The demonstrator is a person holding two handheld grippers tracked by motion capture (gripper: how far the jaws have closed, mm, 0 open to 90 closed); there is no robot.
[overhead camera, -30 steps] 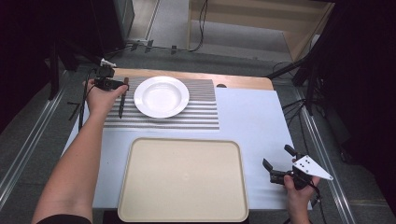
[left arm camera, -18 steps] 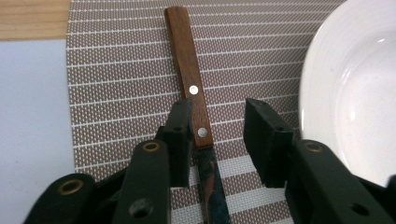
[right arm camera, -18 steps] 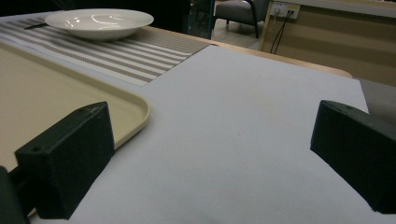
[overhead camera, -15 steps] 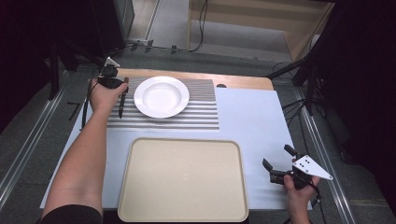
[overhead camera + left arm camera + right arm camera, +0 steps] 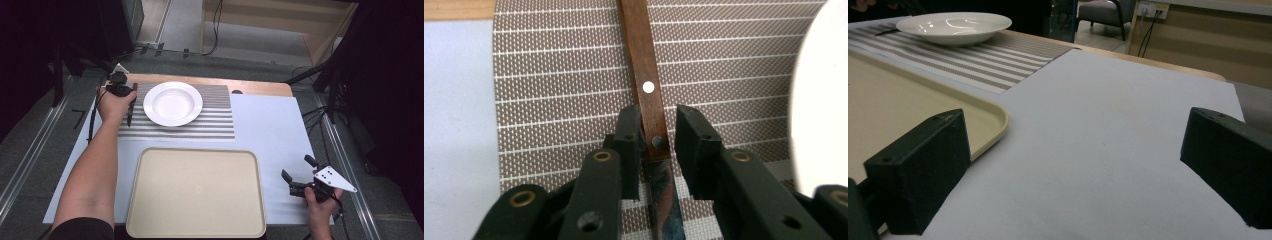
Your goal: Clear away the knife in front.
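Brown wooden handle of a table knife (image 5: 647, 95) lies on the striped woven placemat (image 5: 559, 75), just left of the white soup plate (image 5: 172, 103). Left gripper (image 5: 658, 145) straddles the handle where it meets the blade; its jaws have just been closing, one pad at the wood, the other with a narrow gap, so no firm grip yet. Two rivets on the handle; no legible writing or brand. Right gripper (image 5: 295, 176) rests wide open over the white sheet (image 5: 1108, 150), holding nothing, right of the beige tray (image 5: 196, 192).
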